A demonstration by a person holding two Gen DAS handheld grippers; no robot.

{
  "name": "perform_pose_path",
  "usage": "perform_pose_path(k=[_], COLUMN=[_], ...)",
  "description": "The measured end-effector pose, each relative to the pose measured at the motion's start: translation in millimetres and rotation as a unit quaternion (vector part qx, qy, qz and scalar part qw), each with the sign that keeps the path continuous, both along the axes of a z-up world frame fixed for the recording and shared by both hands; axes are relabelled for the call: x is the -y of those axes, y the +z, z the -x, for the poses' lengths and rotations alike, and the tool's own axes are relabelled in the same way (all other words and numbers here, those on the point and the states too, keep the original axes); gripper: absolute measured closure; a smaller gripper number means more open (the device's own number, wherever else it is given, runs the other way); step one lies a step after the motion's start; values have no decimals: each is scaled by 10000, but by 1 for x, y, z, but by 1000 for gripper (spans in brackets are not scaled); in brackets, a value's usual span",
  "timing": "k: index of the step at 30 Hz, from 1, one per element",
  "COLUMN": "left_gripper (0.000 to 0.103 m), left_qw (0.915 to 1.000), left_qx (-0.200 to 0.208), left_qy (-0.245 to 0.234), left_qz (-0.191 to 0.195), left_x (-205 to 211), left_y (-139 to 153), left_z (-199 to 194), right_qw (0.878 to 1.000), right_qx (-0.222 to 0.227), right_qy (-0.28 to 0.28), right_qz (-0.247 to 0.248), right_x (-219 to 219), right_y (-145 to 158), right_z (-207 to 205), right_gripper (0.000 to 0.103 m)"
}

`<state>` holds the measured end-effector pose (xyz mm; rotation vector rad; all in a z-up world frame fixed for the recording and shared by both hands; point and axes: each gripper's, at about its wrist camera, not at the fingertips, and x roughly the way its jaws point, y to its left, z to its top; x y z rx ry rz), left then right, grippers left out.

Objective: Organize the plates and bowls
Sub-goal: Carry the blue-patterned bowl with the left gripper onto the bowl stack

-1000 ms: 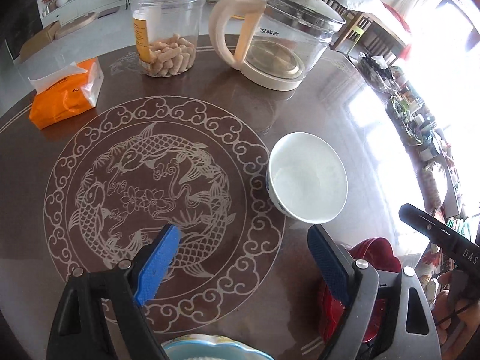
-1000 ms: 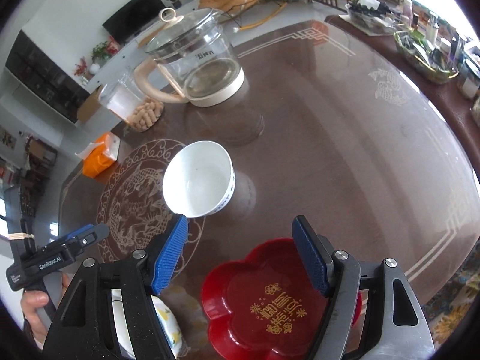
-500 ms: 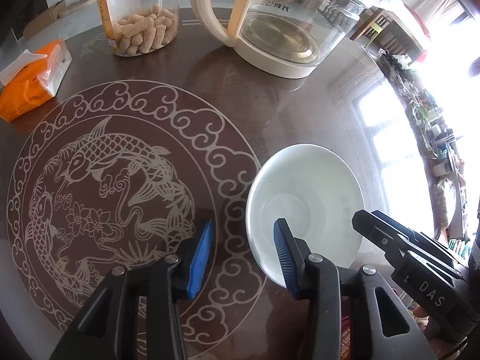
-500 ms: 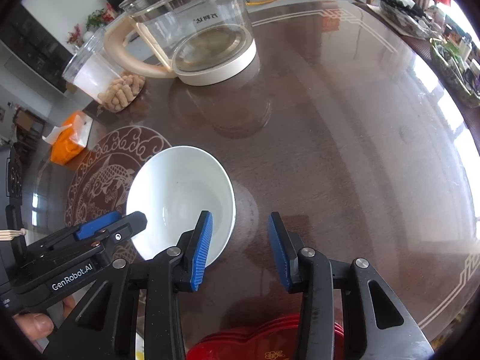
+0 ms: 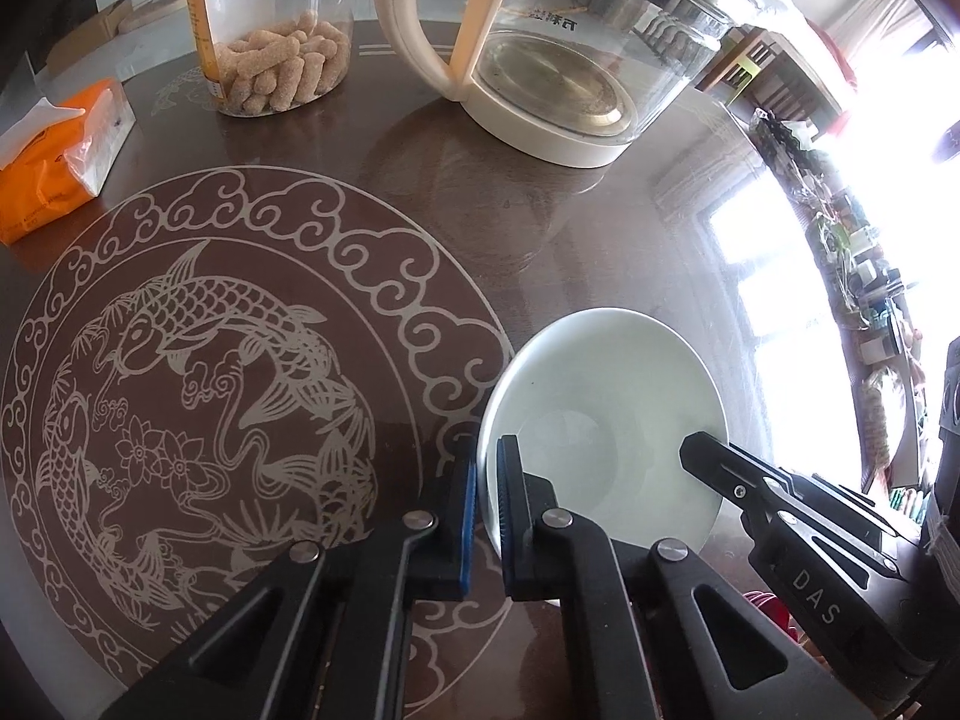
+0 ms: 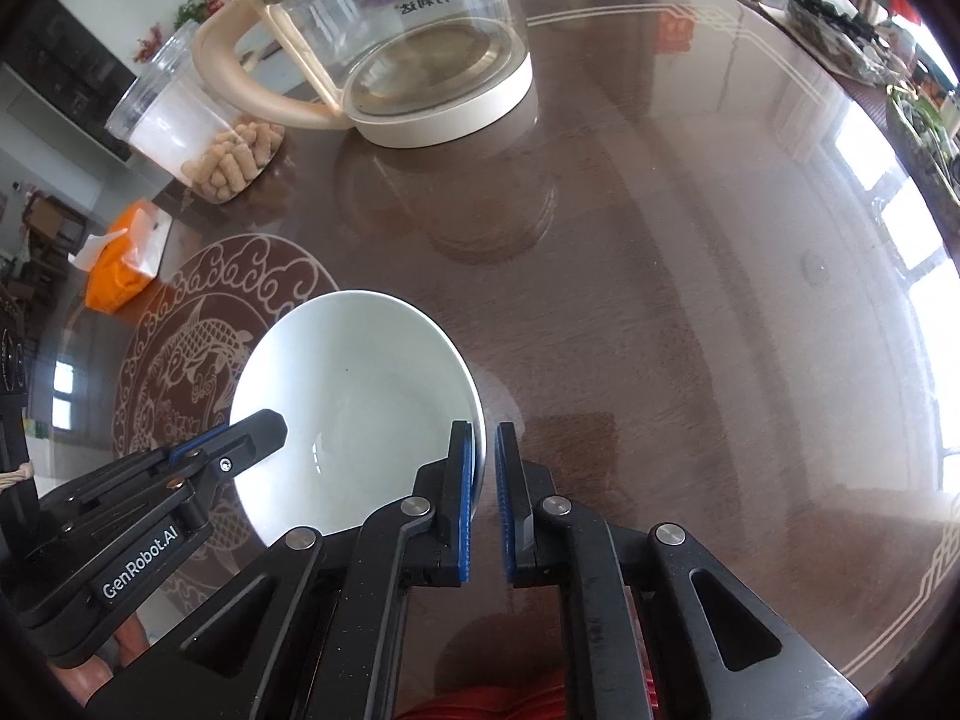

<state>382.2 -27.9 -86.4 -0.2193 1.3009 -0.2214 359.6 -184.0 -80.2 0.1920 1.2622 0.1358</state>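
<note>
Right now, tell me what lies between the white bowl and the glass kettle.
Nothing: between the white bowl and the glass kettle there is only bare, glossy table, clearest in the right wrist view.

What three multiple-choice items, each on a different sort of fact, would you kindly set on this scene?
1. Where does the snack jar stand? A on the floor; B beside the glass kettle; C on a chair.
2. What colour is the tissue pack? A green; B blue; C orange.
3. How are the left tongs and right tongs? A shut on the white bowl's rim; B wide open; C holding spoons.
Answers: B, it stands by the kettle's handle; C, its wrapper is orange; A, each clamps the rim.
</note>
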Motion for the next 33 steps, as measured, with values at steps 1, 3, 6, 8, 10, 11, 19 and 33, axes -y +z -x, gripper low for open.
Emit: perform_pose_path(k=[1, 3, 6, 8, 10, 11, 19, 33], left_gripper=[97, 97, 97, 97, 97, 97, 97, 97], left_qw=[10000, 10000, 9997, 9992, 9989, 9987, 9956, 9946], left_qx=[31, 73, 152, 273, 381, 433, 933, 803], left_qy=[-2, -6, -35, -70, -95, -100, 30, 624], left_qz=[-11, 50, 199, 266, 251, 246, 66, -192], left_x=[-2, -6, -12, -18, -25, -30, -82, -152], left_y=[1, 5, 17, 32, 48, 56, 117, 77], left_z=[1, 6, 17, 27, 43, 52, 162, 271], right_qw=[10000, 9999, 9997, 9996, 9992, 9989, 9944, 9863], right_qx=[40, 79, 166, 233, 313, 351, 627, 166], right_qy=[11, 17, 73, 121, 181, 214, 741, 1433], right_qz=[11, -90, -132, -140, -170, -217, -423, -799], right_x=[-1, -1, -1, -3, -7, -9, -56, -138], right_y=[2, 7, 20, 30, 42, 48, 104, 71], right_z=[2, 5, 13, 20, 31, 38, 126, 228], right_gripper=[96, 96, 95, 95, 95, 95, 95, 93])
